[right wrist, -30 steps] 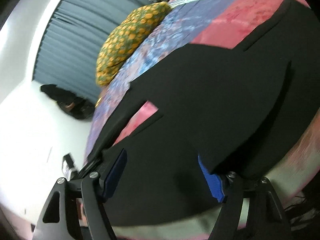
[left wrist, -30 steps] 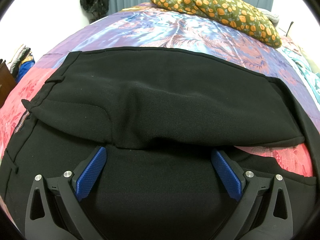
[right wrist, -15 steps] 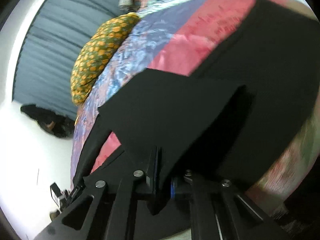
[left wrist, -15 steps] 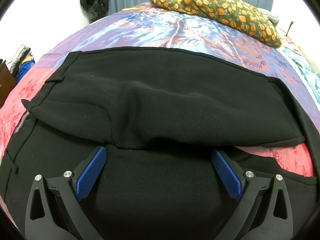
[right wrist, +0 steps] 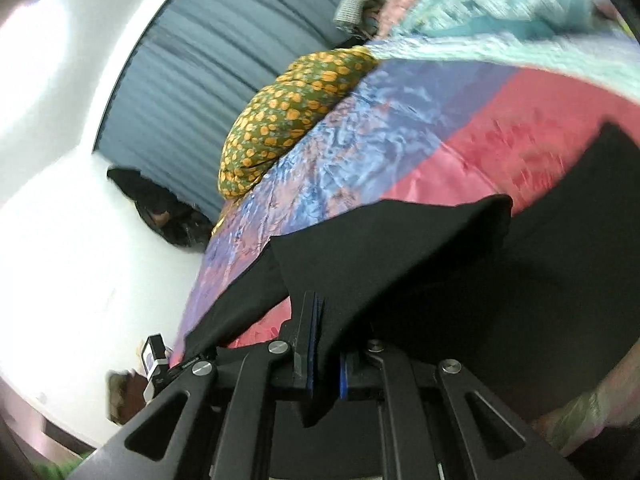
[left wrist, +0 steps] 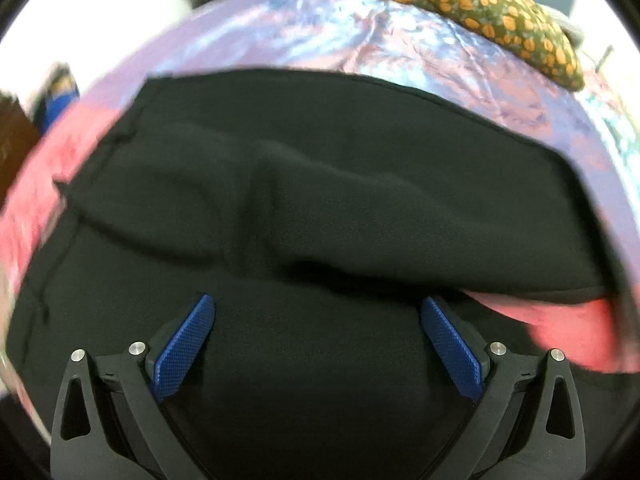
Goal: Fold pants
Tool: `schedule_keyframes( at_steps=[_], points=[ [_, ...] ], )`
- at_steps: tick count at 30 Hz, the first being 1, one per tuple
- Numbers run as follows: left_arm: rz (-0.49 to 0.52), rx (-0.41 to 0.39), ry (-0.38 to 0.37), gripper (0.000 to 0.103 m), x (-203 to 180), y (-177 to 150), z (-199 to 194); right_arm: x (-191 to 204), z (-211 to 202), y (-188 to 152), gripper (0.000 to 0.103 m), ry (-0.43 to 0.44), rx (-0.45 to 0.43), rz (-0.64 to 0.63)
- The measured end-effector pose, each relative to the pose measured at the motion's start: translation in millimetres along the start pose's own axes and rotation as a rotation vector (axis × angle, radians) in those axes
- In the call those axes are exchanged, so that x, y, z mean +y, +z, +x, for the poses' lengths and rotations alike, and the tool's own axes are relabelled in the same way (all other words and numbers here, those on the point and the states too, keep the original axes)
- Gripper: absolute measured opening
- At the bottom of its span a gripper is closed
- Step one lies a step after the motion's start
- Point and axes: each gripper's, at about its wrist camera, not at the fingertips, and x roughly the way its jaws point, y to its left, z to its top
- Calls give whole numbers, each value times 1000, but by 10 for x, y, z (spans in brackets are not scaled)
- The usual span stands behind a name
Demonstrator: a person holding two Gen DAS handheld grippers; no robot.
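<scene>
- Left gripper (left wrist: 318, 340): fingers (left wrist: 184, 346) spread wide, blue pads visible, nothing between them; hovers low over black cloth at bottom center of frame.
- Right gripper (right wrist: 326, 354): fingers (right wrist: 310, 344) pinched together on a flap of the pants, bottom center of frame; the flap is lifted off the bed and fans out up and right from the pinch.
- Pants (left wrist: 320, 208): black, spread across the middle of the left view, one layer folded over another with a thick fold edge running across just above the fingertips. In the right view, pants (right wrist: 400, 248) fill lower center and right.
- Bed (left wrist: 360, 36): shiny patchwork cover, purple-blue at top, red patches at left and lower right of the left view.
- Pillow (left wrist: 460, 4): olive with orange spots, upper right in left view; upper center in right view (right wrist: 288, 112).
- Curtain (right wrist: 224, 60): grey-blue, upper left of right view.
- Both views motion-blurred.
</scene>
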Motion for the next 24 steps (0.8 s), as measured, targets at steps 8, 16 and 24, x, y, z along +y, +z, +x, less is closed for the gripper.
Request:
schedule_keyframes(
  at_steps=[8,16,24],
  points=[
    [-110,39,-481,102,-601,694,-156,60,-109,185,9,164,-44,-26],
    [-313,196,-571,92,-1161,1200,710,60,-375,234,9,259,-98,-29],
    [-304,235,-621,66,-1422,1286,852,111,-679,181,9,363,-99,-79]
  ],
)
